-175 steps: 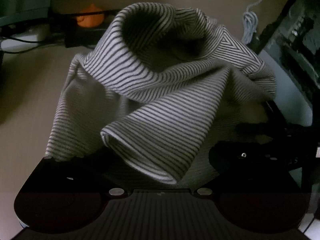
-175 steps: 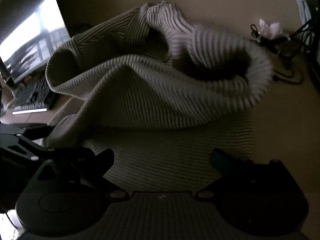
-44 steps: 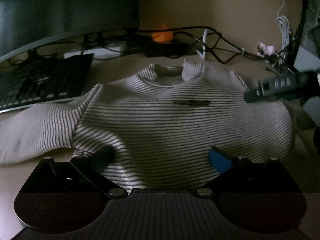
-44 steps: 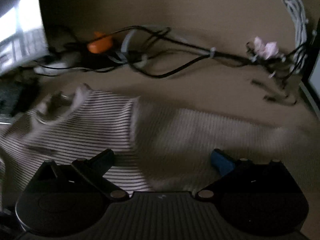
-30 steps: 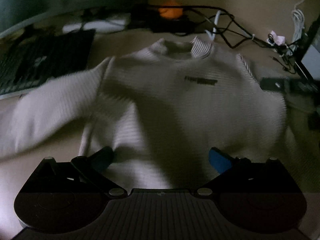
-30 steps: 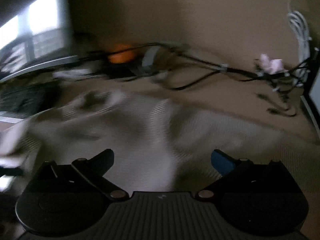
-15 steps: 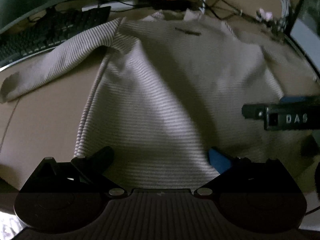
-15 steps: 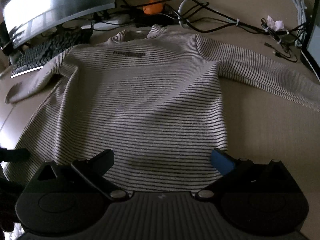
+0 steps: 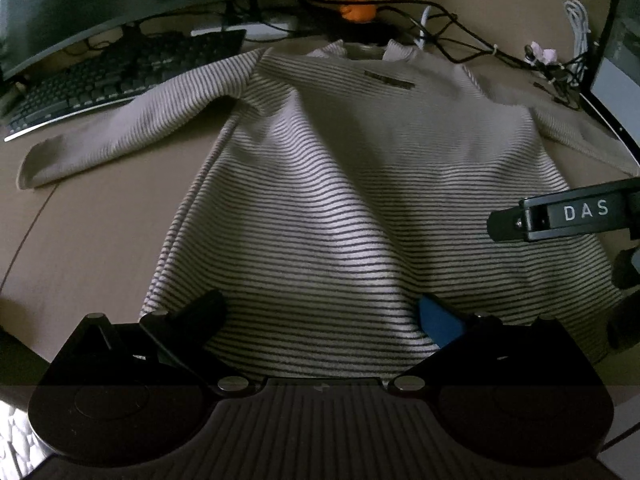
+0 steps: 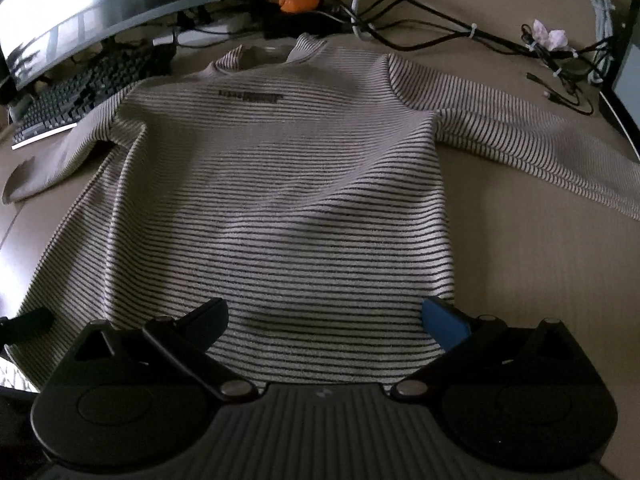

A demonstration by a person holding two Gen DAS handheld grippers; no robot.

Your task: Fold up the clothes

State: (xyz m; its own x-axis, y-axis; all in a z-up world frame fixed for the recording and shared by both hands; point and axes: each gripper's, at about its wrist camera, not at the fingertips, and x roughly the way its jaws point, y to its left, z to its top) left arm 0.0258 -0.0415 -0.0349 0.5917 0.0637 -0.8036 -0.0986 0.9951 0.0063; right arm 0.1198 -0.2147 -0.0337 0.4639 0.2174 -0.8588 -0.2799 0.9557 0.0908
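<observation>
A beige sweater with thin dark stripes (image 9: 340,184) lies spread flat on the tan desk, front up, collar away from me, both sleeves stretched out sideways. My left gripper (image 9: 320,306) hovers open over the left part of the hem, fingers wide apart. My right gripper (image 10: 323,308) is open too, over the hem's right part of the sweater (image 10: 280,200). In the left wrist view the right gripper's black finger marked "DAS" (image 9: 560,218) sticks in from the right. The left sleeve's cuff (image 9: 36,168) rests near the keyboard.
A black keyboard (image 9: 120,68) and a curved monitor (image 10: 100,4) stand at the back left. Tangled black cables (image 10: 420,20), an orange object (image 10: 298,0) and a coiled white cable (image 10: 600,0) lie behind the collar. A dark screen edge (image 9: 616,72) stands at the right.
The sweater, bunched up and lifted several seconds ago, now lies spread flat. Both grippers have drawn back from the collar end to the hem and stand open.
</observation>
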